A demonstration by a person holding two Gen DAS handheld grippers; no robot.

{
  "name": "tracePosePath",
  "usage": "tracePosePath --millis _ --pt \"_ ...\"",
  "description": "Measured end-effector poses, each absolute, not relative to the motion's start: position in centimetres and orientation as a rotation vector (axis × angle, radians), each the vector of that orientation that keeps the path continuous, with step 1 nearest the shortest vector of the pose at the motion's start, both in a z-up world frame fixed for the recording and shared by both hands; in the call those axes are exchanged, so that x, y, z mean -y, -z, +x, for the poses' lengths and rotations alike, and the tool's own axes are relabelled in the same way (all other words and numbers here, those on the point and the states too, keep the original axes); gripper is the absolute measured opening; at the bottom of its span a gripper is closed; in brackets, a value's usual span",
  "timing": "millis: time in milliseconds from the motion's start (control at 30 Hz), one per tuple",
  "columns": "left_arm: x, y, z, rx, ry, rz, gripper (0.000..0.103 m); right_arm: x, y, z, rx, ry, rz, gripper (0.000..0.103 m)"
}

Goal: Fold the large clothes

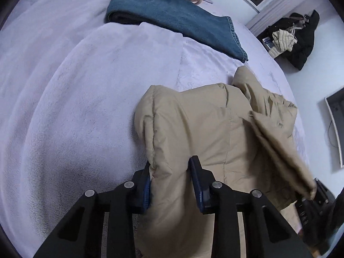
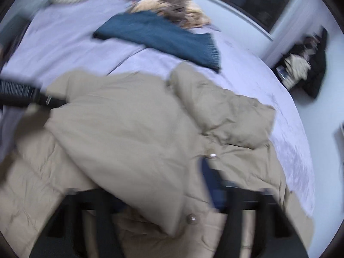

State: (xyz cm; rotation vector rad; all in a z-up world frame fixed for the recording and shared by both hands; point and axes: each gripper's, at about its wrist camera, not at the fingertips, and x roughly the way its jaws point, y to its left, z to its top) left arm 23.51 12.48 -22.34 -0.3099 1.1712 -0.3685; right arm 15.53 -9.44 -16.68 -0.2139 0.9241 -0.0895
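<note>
Fabric of the beige padded jacket (image 1: 193,129) sits pinched between the pads of the left gripper (image 1: 171,185), a thick fold at the seam. The right gripper (image 2: 172,193) is blurred and partly covered; I cannot tell its opening. The jacket lies on the lilac bed cover (image 1: 64,107). Better to move both edges together, slowly, so the padding folds flat. Beyond it lies a blue folded garment (image 1: 172,15).
</note>
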Motion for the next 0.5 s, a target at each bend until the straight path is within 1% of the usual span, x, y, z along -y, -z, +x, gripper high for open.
tracePosePath --millis 67,133,267,333,367,400,433,500 --pt "-11.7 22.1 23.4 -1.151 0.352 -0.239 0.034 13.0 16.1 14.5 -0.916 0.117 -0.017 0.006" --pt "-11.5 22.1 23.3 -1.139 0.344 -0.210 0.034 17.1 16.7 13.0 -0.932 0.154 0.205 0.006" --pt "-10.7 22.4 23.3 -1.129 0.318 -0.146 0.035 22.9 20.6 10.9 -1.013 0.191 0.602 0.007" --pt "-10.3 22.1 23.2 -1.121 0.292 -0.102 0.036 25.1 22.4 9.8 -1.043 0.189 0.782 0.010" --pt "-10.2 21.7 23.1 -1.118 0.279 -0.079 0.038 25.9 22.6 9.2 -1.041 0.192 0.833 0.014" --pt "-10.1 21.1 22.9 -1.107 0.264 -0.053 0.044 26.4 22.4 8.6 -1.041 0.202 0.850 0.021" --pt "-10.3 20.2 22.6 -1.080 0.251 -0.029 0.048 26.9 21.9 8.0 -1.039 0.214 0.844 0.027" --pt "-11.1 18.1 21.7 -1.010 0.248 -0.006 0.049 27.6 20.3 6.9 -1.014 0.235 0.815 0.028"
